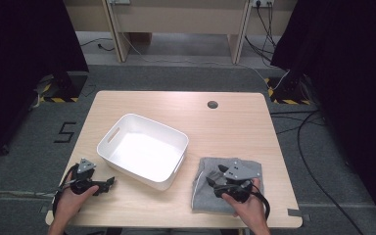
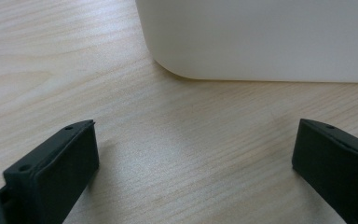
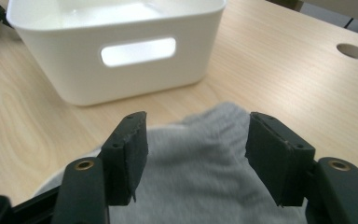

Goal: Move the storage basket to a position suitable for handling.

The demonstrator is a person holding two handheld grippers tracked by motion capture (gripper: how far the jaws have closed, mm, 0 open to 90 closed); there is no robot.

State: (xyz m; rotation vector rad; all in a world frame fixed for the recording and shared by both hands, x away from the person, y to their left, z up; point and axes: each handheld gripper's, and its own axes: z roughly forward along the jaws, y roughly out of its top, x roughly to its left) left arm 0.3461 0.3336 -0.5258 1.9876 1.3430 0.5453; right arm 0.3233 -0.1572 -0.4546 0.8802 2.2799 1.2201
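A grey folded cloth [image 1: 203, 198] lies on the wooden table [image 1: 225, 127] near its front right edge. My right gripper [image 1: 215, 175] hovers over the cloth with its jaws pointing left toward a white plastic bin [image 1: 149, 122]. In the right gripper view the right gripper [image 3: 193, 149] has its jaws partly apart, and the cloth [image 3: 200, 186] spreads between and under them; no pad clearly presses on it. My left gripper [image 1: 111, 182] rests low at the front left, wide open and holding nothing, and faces the bin's corner [image 2: 261, 37] across bare wood.
The white bin [image 3: 121, 79] stands with nothing inside at the table's middle left, a handle slot facing the right gripper. A round cable hole [image 1: 212, 104] sits near the far edge. Cables and dark curtains border the floor around the table.
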